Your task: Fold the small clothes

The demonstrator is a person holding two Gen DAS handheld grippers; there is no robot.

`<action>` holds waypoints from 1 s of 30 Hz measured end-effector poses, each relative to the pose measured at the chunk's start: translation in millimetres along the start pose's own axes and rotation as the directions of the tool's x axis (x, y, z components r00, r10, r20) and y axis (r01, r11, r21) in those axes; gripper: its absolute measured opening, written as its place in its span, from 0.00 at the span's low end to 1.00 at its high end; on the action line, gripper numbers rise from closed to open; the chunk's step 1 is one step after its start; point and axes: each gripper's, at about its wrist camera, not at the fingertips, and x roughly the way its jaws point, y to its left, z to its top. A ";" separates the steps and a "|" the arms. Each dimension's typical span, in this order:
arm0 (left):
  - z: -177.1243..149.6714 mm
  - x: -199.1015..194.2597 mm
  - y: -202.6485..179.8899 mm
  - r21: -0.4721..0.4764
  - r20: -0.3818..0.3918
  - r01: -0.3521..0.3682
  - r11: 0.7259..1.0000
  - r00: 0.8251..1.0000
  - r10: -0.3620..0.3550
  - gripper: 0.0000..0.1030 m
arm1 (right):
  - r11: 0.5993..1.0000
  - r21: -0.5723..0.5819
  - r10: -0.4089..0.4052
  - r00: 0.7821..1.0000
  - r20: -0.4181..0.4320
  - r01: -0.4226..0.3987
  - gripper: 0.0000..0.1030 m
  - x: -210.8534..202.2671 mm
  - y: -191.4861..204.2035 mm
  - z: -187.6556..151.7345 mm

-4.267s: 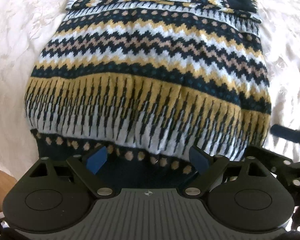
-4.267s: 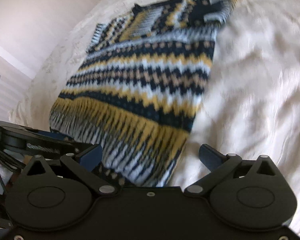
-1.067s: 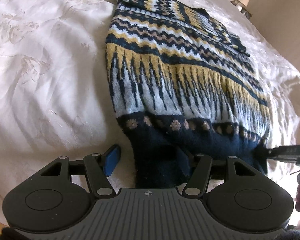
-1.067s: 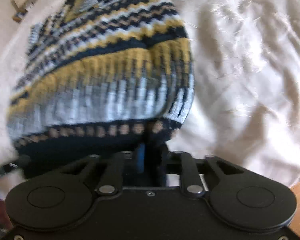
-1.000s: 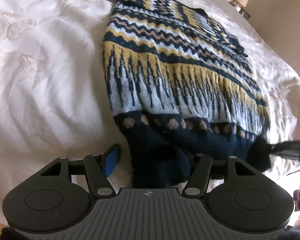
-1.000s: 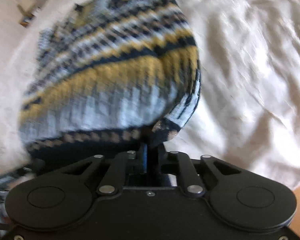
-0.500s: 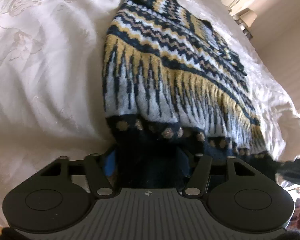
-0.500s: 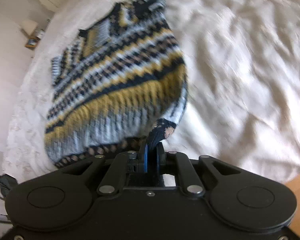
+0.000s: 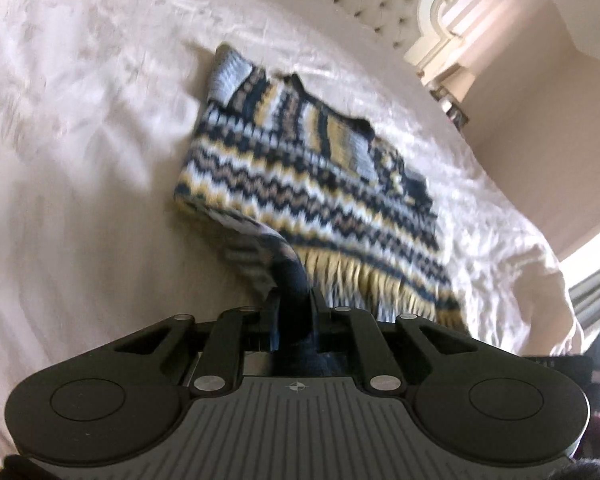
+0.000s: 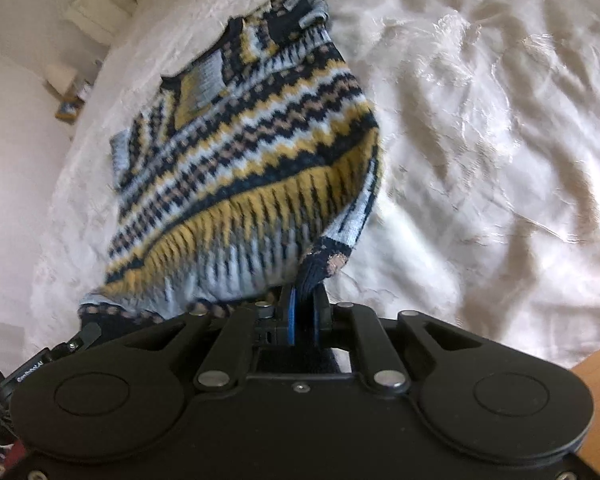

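We have the sweater (image 9: 312,184) on the bedspread (image 9: 80,160), its collar end lying flat towards the headboard (image 9: 364,4) and its hem end lifted off the cloth. The pattern runs in navy, yellow, pale blue and tan zigzag bands, with a dark navy hem.

Our left gripper (image 9: 294,312) is closing its jaws on one corner of the navy hem, which is bunched between the fingers and pulled up in a twist. Our right gripper (image 10: 302,312) is clamped tight on the other hem corner (image 10: 320,260), the knit pinched between its blue pads (image 10: 291,312).

From the right wrist view, the left gripper's tip shows at the lower left, by the sweater's far hem corner. A strip of wooden floor (image 10: 596,392) shows past the bed's edge.
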 end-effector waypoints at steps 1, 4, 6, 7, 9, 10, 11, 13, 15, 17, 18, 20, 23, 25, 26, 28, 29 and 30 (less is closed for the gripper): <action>6.5 -0.3 -0.9 -0.004 0.012 -0.003 1.000 1.000 0.003 0.13 | 1.000 0.008 0.013 1.000 0.008 -0.013 0.15 -1.4 0.3 2.1; 28.4 1.3 -3.2 -0.026 0.047 -0.020 0.999 0.999 0.021 0.12 | 0.997 0.033 0.062 0.997 0.036 -0.063 0.15 -5.9 0.5 13.0; 43.6 4.8 -5.9 -0.032 0.067 -0.032 0.999 0.997 0.034 0.12 | 0.994 0.035 0.103 0.993 0.054 -0.105 0.15 -7.8 1.0 22.6; 51.6 8.1 -8.1 -0.028 0.071 -0.038 0.999 0.997 0.040 0.12 | 0.993 0.032 0.114 0.992 0.061 -0.116 0.15 -7.6 1.9 27.7; 66.4 16.7 -15.1 -0.001 0.077 -0.060 0.998 0.995 0.060 0.12 | 0.990 0.028 0.138 0.988 0.074 -0.140 0.15 -6.3 2.6 39.0; 72.2 20.8 -18.6 0.007 0.079 -0.068 0.998 0.995 0.067 0.12 | 0.988 0.030 0.149 0.986 0.080 -0.152 0.15 -5.6 1.9 44.3; 78.0 24.4 -21.9 0.012 0.081 -0.075 0.997 0.994 0.074 0.12 | 0.986 0.033 0.162 0.983 0.087 -0.165 0.14 -4.8 1.1 50.6; 87.0 31.1 -29.2 0.010 0.088 -0.091 0.996 0.992 0.090 0.12 | 0.983 0.032 0.180 0.979 0.096 -0.183 0.14 -2.5 0.0 64.0; 91.9 35.1 -34.6 0.012 0.088 -0.103 0.995 0.991 0.102 0.13 | 0.983 0.012 0.183 0.978 0.096 -0.185 0.14 -0.4 0.1 77.9; 92.2 39.7 -40.8 0.020 0.078 -0.120 0.993 0.990 0.119 0.13 | 0.982 -0.002 0.191 0.978 0.081 -0.191 0.14 1.8 -0.9 90.5; 89.5 41.4 -42.5 0.019 0.072 -0.127 0.992 0.989 0.126 0.13 | 0.981 -0.009 0.192 0.979 0.070 -0.192 0.14 2.5 -1.7 95.7; 81.5 43.9 -43.5 0.012 0.059 -0.140 0.990 0.989 0.139 0.13 | 0.982 -0.042 0.187 0.981 0.046 -0.185 0.15 3.5 -2.1 104.5; 64.8 41.9 -39.7 -0.011 0.044 -0.165 0.986 0.985 0.165 0.16 | 0.979 -0.127 0.162 0.987 0.014 -0.159 0.21 3.3 -0.3 108.0; 49.9 37.8 -35.8 -0.003 0.026 -0.179 0.984 0.983 0.179 0.28 | 0.975 -0.177 0.134 0.991 -0.005 -0.133 0.23 3.5 -0.7 103.8; 43.6 34.8 -35.0 0.009 0.018 -0.183 0.983 0.983 0.183 0.30 | 0.973 -0.195 0.119 0.993 -0.016 -0.120 0.28 4.3 -1.6 99.4; 29.2 27.7 -32.9 0.042 -0.001 -0.189 0.981 0.982 0.189 0.32 | 0.969 -0.230 0.086 0.996 -0.038 -0.093 0.45 6.3 -3.3 86.8; 21.9 23.5 -30.9 0.061 -0.013 -0.192 0.979 0.981 0.194 0.34 | 0.965 -0.247 0.073 0.996 -0.046 -0.082 0.56 7.4 -3.4 79.1; 14.8 19.7 -28.8 0.075 -0.022 -0.196 0.978 0.980 0.198 0.37 | 0.962 -0.263 0.064 0.997 -0.054 -0.076 0.65 7.8 -4.0 70.4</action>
